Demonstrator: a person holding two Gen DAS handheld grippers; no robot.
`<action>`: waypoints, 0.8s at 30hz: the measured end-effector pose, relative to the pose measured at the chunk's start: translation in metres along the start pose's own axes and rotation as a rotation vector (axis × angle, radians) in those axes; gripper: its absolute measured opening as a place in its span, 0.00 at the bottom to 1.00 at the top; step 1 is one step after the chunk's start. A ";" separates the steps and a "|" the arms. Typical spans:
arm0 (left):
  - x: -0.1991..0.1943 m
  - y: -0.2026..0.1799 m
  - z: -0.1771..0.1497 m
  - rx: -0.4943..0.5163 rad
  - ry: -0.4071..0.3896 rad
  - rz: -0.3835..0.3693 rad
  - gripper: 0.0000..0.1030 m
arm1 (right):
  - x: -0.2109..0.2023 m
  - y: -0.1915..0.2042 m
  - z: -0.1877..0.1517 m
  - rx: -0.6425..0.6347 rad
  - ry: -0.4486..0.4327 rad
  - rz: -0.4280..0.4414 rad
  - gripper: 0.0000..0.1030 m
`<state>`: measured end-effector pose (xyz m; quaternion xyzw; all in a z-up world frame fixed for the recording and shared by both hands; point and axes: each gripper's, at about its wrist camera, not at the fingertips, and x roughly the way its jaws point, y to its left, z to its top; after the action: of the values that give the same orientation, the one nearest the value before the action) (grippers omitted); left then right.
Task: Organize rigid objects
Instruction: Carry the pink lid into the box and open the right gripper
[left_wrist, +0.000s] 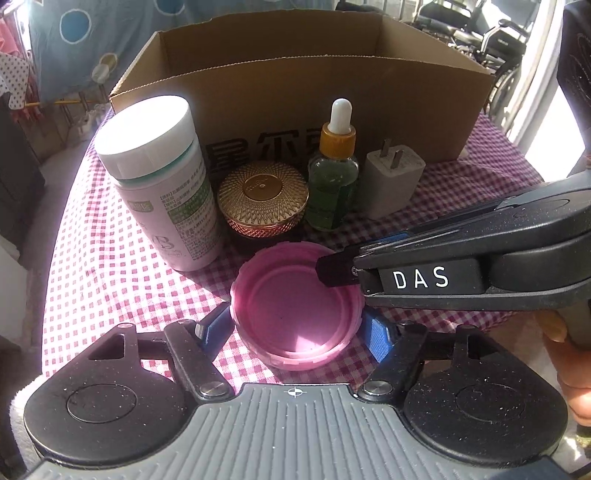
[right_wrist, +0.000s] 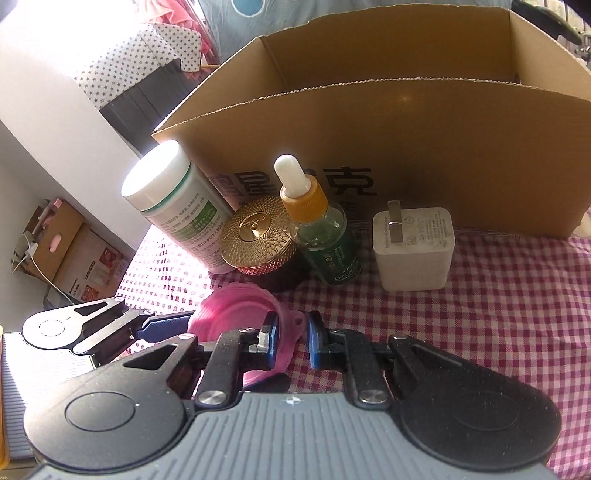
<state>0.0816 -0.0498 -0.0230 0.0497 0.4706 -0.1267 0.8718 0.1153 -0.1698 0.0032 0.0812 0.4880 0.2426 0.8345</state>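
- While sunlight fell across it, the red-and-white checked cloth (left_wrist: 110, 258) covered the table and carried everything else.
- An open cardboard box (left_wrist: 295, 103) stood at the back of the cloth, with dark printed characters on its near wall.
- The left gripper (left_wrist: 297, 328) sat low at the front, its blue pads lying against opposite sides of the pink lid (left_wrist: 291, 306).
- The right gripper (right_wrist: 291, 338) reached in from the right, clenched on that lid's rim.
- A white-capped bottle (left_wrist: 162, 184) stood upright at the left end of the row before the box.
- The pink lid lay hollow side up near the front of the cloth, just before the row, tilted in the right wrist view.
- A gold-lidded jar (left_wrist: 262, 199) sat beside the bottle.
- A white charger (left_wrist: 393, 181) stood prongs-up at the row's right end.
- A dropper bottle (left_wrist: 332, 177) stood between the jar and the charger.
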 end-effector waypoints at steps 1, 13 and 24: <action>0.000 0.000 -0.002 0.004 -0.004 -0.001 0.71 | -0.002 0.000 -0.001 0.001 -0.005 -0.001 0.17; -0.033 -0.019 -0.004 0.042 -0.070 0.016 0.71 | -0.039 0.000 -0.012 0.006 -0.099 0.005 0.17; -0.062 -0.035 -0.005 0.080 -0.166 0.065 0.71 | -0.079 0.011 -0.021 -0.025 -0.212 0.015 0.17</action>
<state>0.0360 -0.0714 0.0267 0.0889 0.3894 -0.1207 0.9088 0.0612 -0.2006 0.0578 0.0995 0.3933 0.2451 0.8805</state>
